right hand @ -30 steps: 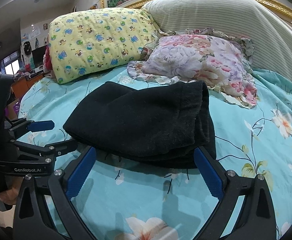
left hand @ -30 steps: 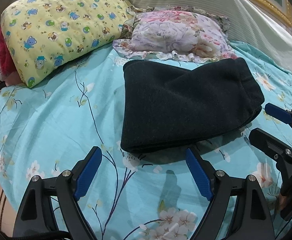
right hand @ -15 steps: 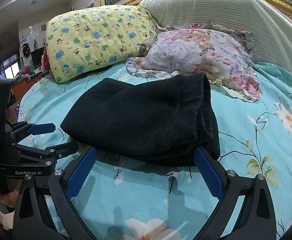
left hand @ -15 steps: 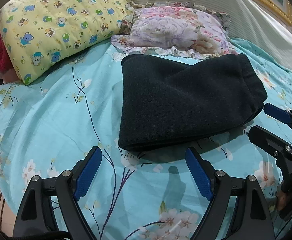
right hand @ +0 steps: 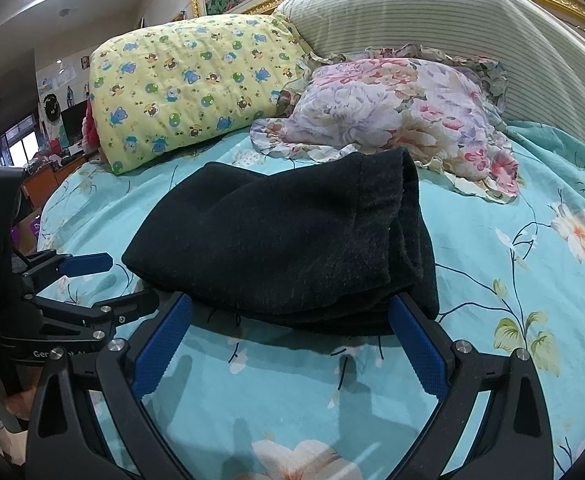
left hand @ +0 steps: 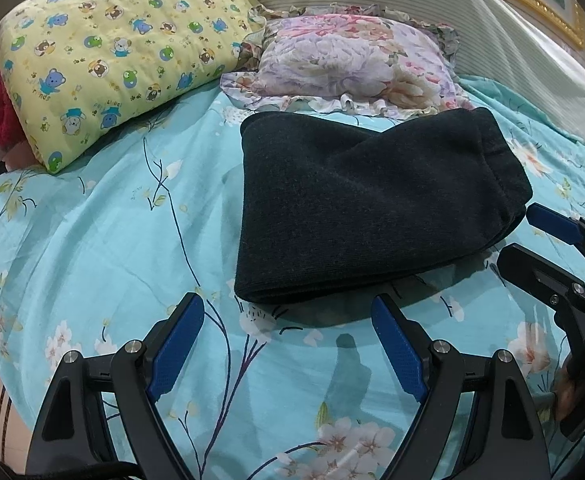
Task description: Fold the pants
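White lettering is showing on the black body of the left claw in the right wrist view; only "Ger" and then "t-A" are reading clearly, the middle being hidden behind a screw. On the yellow pillow, small print is sitting under the blue bear, appearing to end in "nds", too small to be reading with certainty. Nothing else is reading as text.

one folded pants, two pillows, two grippers

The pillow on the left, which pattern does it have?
The pillow is yellow with small cartoon bears; the left wrist view shows it best.
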A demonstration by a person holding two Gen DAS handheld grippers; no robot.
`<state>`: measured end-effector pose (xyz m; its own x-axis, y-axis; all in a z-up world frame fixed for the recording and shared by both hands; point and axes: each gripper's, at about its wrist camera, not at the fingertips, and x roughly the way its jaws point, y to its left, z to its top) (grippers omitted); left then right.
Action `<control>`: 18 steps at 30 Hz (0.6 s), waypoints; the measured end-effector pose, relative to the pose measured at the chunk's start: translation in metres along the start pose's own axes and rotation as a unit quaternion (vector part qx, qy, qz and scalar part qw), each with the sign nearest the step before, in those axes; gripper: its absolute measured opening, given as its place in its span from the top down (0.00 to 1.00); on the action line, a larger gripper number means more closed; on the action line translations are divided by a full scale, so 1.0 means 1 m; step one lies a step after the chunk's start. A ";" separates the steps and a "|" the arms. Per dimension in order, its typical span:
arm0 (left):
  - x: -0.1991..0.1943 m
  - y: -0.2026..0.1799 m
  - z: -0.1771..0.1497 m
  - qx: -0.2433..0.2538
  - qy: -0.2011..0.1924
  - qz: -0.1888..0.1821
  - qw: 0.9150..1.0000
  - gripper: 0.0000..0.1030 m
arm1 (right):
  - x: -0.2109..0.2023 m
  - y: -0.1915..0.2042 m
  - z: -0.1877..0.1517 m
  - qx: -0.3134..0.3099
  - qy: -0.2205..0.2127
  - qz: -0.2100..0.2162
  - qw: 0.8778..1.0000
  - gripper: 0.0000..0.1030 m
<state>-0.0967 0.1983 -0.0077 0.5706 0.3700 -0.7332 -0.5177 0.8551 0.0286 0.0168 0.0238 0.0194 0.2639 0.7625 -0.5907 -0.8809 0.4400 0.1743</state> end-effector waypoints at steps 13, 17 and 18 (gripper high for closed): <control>-0.006 0.000 0.001 0.000 -0.002 -0.005 1.000 0.16 | -0.005 0.005 0.004 -0.002 -0.010 0.001 1.000 0.04; -0.006 0.000 0.001 0.000 -0.003 -0.004 1.000 0.16 | -0.008 0.005 0.006 -0.002 -0.014 0.002 1.000 0.04; -0.006 0.000 0.002 0.000 -0.004 -0.004 1.000 0.16 | -0.009 0.005 0.007 -0.002 -0.016 0.002 1.000 0.04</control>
<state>-0.0990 0.1965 -0.0019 0.5797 0.3649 -0.7285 -0.5122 0.8586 0.0225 0.0126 0.0227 0.0306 0.2722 0.7790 -0.5648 -0.8840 0.4343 0.1729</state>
